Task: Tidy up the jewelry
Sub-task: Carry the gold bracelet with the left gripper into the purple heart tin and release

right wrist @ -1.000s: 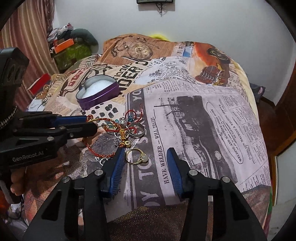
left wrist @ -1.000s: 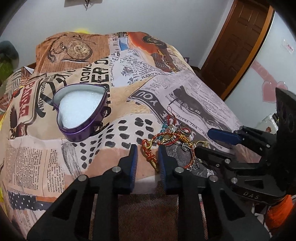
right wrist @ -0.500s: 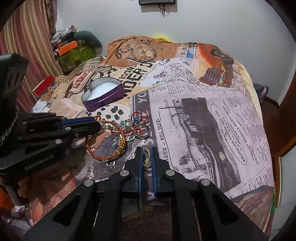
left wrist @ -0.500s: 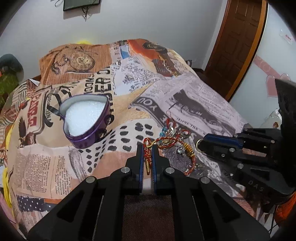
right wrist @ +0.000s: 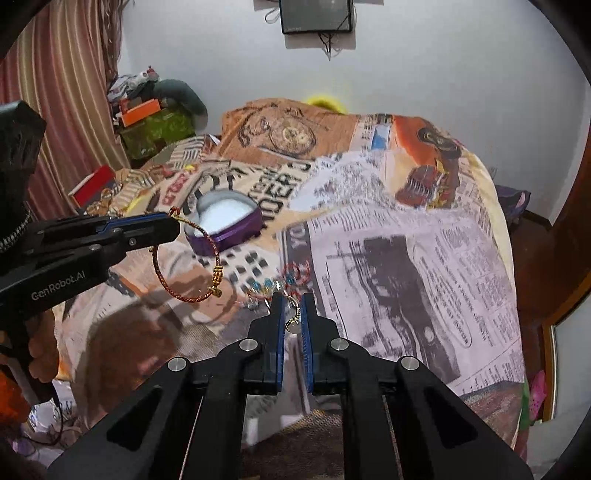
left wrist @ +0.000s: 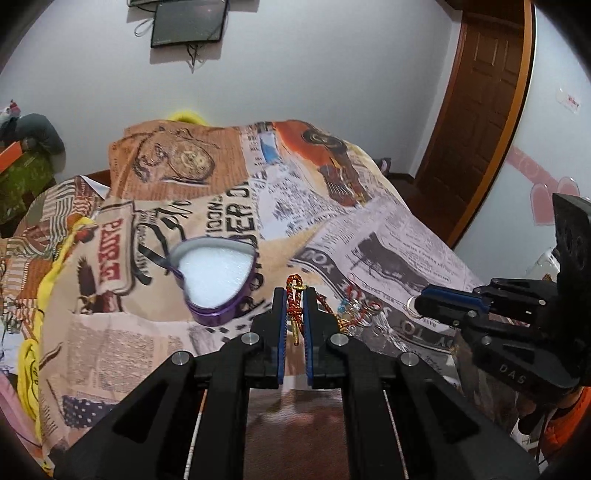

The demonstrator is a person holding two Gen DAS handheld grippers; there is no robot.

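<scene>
My left gripper (left wrist: 294, 295) is shut on a red-and-gold braided bracelet (left wrist: 294, 308), lifted off the bed. In the right wrist view that left gripper (right wrist: 173, 225) comes in from the left, and the bracelet (right wrist: 186, 273) hangs from it as a loop in the air. My right gripper (right wrist: 291, 301) is shut on a gold ring (right wrist: 293, 319) with a pale stone; in the left wrist view the right gripper (left wrist: 415, 304) shows the ring (left wrist: 410, 305) at its tip. An open purple heart-shaped tin (left wrist: 216, 277) (right wrist: 227, 218) with white foam sits on the bed beyond. Loose jewelry (left wrist: 354, 310) (right wrist: 286, 278) lies on the bedspread.
A bed under a newspaper-print spread (right wrist: 406, 240) fills both views. A dark screen (right wrist: 316, 14) hangs on the far wall. Boxes and clutter (right wrist: 147, 118) stand left by a striped curtain. A wooden door (left wrist: 476, 122) is at the right. A person's hand (right wrist: 42, 350) holds the left gripper.
Both grippers went from open to shut, the left on the bracelet and the right on the ring, then rose from the bed. The bracelet now hangs free of the jewelry pile.
</scene>
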